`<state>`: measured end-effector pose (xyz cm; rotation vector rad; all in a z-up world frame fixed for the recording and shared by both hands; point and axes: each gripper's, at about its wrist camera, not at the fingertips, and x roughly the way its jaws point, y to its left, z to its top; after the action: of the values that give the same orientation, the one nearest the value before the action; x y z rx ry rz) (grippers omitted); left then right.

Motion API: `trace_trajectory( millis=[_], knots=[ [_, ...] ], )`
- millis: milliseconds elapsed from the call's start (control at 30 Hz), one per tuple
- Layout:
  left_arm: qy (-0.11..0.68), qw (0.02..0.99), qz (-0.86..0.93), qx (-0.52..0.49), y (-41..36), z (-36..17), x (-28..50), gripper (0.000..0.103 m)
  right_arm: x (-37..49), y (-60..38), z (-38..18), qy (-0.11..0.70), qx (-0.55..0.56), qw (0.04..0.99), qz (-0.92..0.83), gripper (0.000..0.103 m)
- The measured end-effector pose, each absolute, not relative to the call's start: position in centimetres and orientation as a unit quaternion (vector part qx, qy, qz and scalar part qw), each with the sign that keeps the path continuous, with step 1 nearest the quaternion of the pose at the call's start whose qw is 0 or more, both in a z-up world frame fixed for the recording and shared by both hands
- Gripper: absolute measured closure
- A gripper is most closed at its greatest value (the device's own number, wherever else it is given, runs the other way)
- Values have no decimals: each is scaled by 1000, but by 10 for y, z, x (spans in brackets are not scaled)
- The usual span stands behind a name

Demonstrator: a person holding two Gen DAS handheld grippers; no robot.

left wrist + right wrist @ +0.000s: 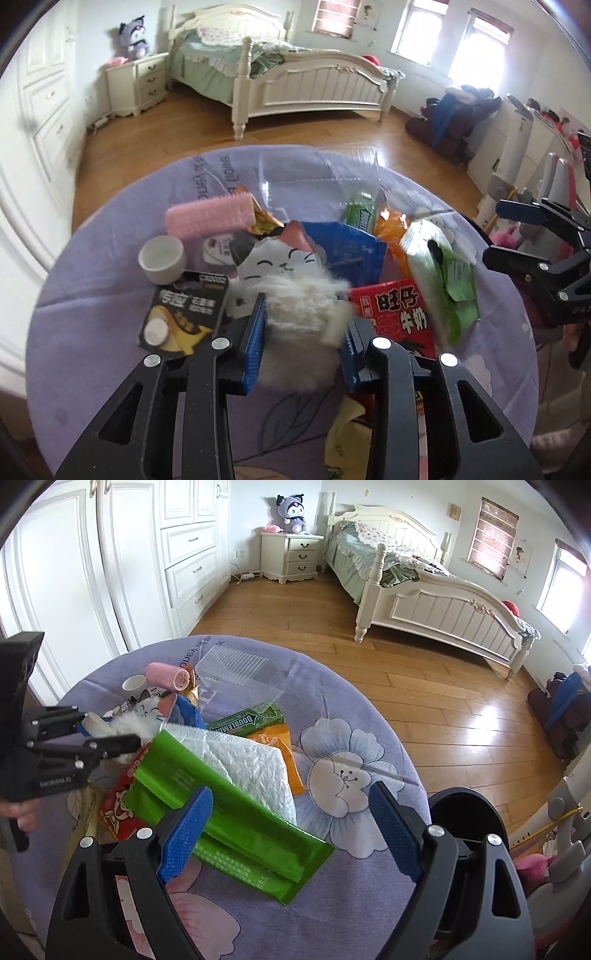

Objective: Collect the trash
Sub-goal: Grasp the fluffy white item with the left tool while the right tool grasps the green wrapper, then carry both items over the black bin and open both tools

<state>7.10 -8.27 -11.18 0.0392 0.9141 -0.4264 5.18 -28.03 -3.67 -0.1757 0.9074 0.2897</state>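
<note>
Your left gripper (pixel 301 332) has its blue pads pressed on a white fluffy wad (pixel 303 310), with a stiffer white piece showing at its right edge (what that piece is the blur hides). Your right gripper (pixel 291 830) hangs wide open over the green wrapper (pixel 229 812) and holds nothing.

That wrapper is the relation to watch. In the right wrist view it lies just ahead of the open fingers, its long axis running from about 10 o'clock to 4 o'clock, so it sits skew to the gap. The left pad (pixel 186 834) already overlaps its upper edge; the right pad (pixel 395 830) stands well apart over bare cloth. A slight roll of the wrist would probably set the pads across the short width.

The right hand is plainly nearer to it than the left. The black bin (pixel 465 812) waits at 4 o'clock, just beyond the round table's (pixel 258 915) edge.

Room is tight at 9 o'clock, where the red milk carton (pixel 122 805) and the left gripper crowd in. From 12 to 3 o'clock the flowered cloth lies open.
</note>
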Motion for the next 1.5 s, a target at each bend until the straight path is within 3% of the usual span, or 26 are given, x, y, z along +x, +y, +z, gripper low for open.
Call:
trace_trajectory(
  millis=[267,400,433,500,533,567,1067,1500],
  knots=[
    [425,884,-190,30,-70,-85,39,71,45,-258,-48,450,-115,851,245,17],
    [421,887,-188,37,-69,-76,33,71,42,-245,-67,458,-192,833,244,14],
    [421,887,-187,39,-71,-75,32,71,44,-245,-72,466,-188,828,248,19],
    [422,887,-185,42,-76,-73,30,71,44,-253,-73,479,-153,824,262,38],
    [420,887,-185,41,-78,-71,28,71,42,-258,-71,478,-144,824,268,82],
    [418,888,-185,41,-80,-68,26,71,41,-262,-70,488,-129,817,277,100],
    [364,897,-235,82,-150,-17,3,71,-9,-333,-13,418,-77,878,220,100],
    [354,854,-361,122,-311,-24,48,71,9,-466,-29,421,7,906,39,100]
  ],
)
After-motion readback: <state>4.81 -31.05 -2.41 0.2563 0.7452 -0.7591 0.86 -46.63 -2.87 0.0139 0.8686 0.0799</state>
